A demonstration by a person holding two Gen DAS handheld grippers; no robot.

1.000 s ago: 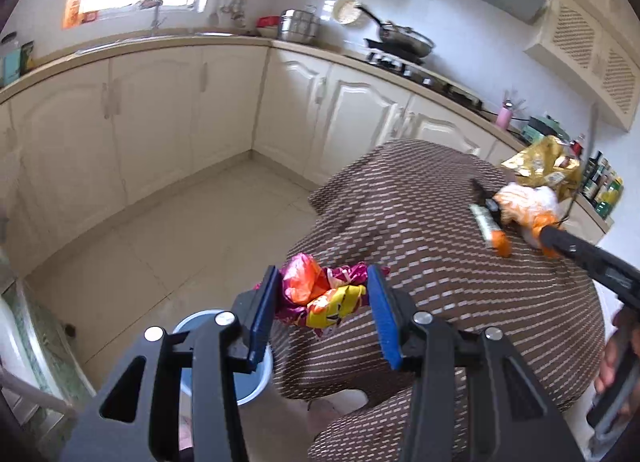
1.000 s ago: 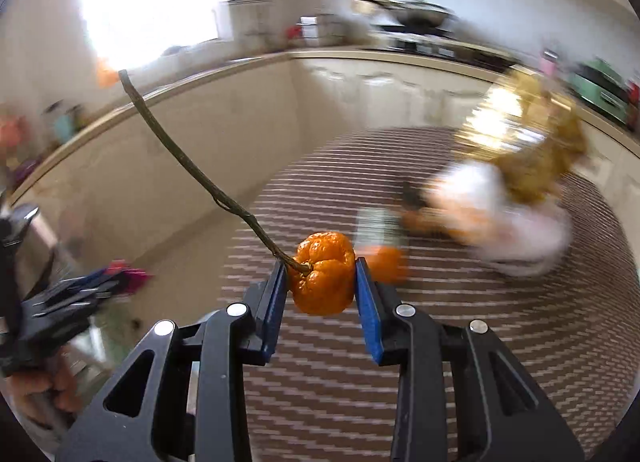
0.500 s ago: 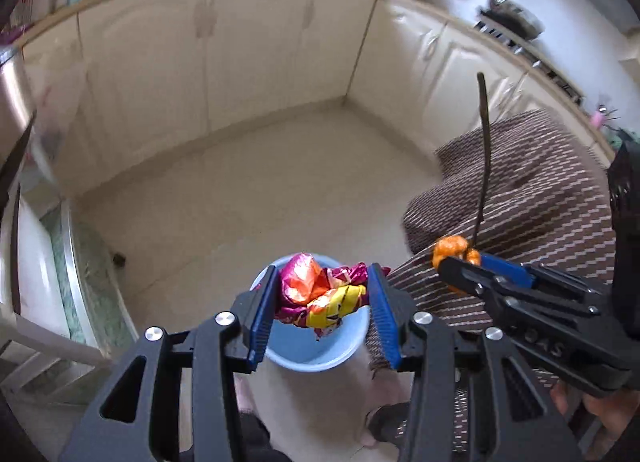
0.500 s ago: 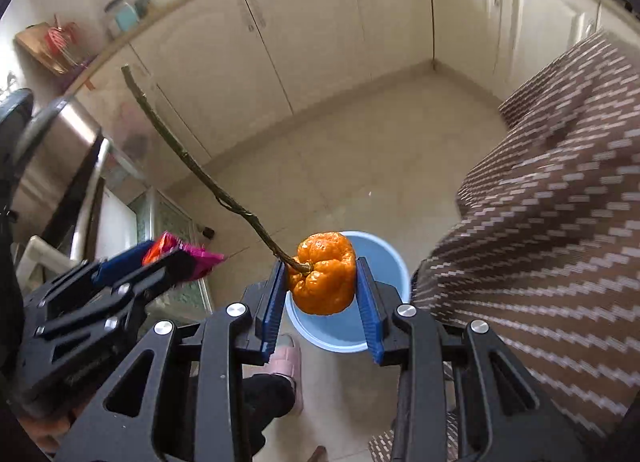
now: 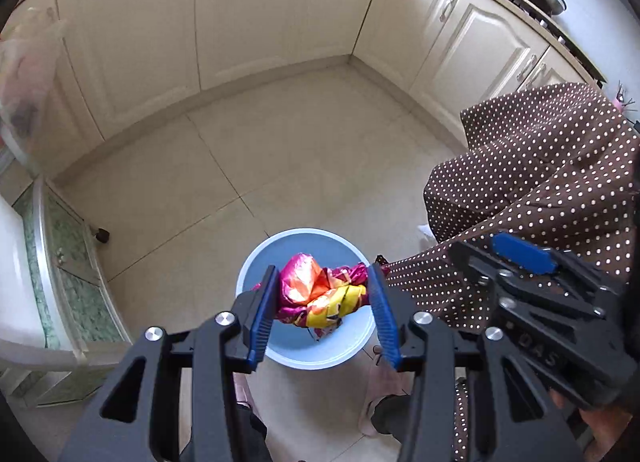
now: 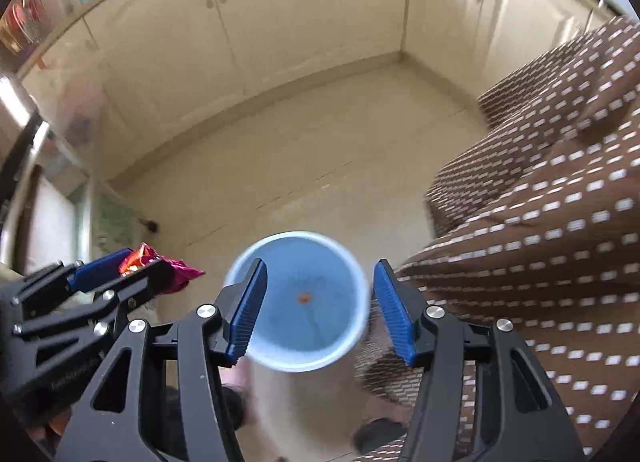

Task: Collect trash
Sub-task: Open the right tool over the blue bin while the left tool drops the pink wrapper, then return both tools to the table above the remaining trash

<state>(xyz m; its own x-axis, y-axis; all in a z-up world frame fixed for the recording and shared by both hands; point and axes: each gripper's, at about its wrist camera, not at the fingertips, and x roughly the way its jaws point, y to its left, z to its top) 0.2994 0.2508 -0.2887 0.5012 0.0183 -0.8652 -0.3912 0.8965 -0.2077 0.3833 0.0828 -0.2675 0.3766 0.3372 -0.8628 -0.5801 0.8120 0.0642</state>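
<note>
Blue bin (image 5: pixel 256 274) stands on the tiled floor (image 5: pixel 280 150), right under both grippers. The left gripper (image 5: pixel 322 302) holds a crumpled pink and yellow wrapper (image 5: pixel 316 298) tight between its fingers (image 5: pixel 262 314), just above the bin. The right gripper (image 6: pixel 320 302) has nothing between its fingers (image 6: pixel 248 310); they are opening. A small orange thing (image 6: pixel 303 297) lies at the bin's bottom. A brown dotted cloth (image 5: pixel 540 174) hangs beside the bin.

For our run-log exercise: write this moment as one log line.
left gripper: shut on crumpled wrapper, above blue bin | right gripper: opening, nothing between jaws, above bin | orange speck inside bin
</note>
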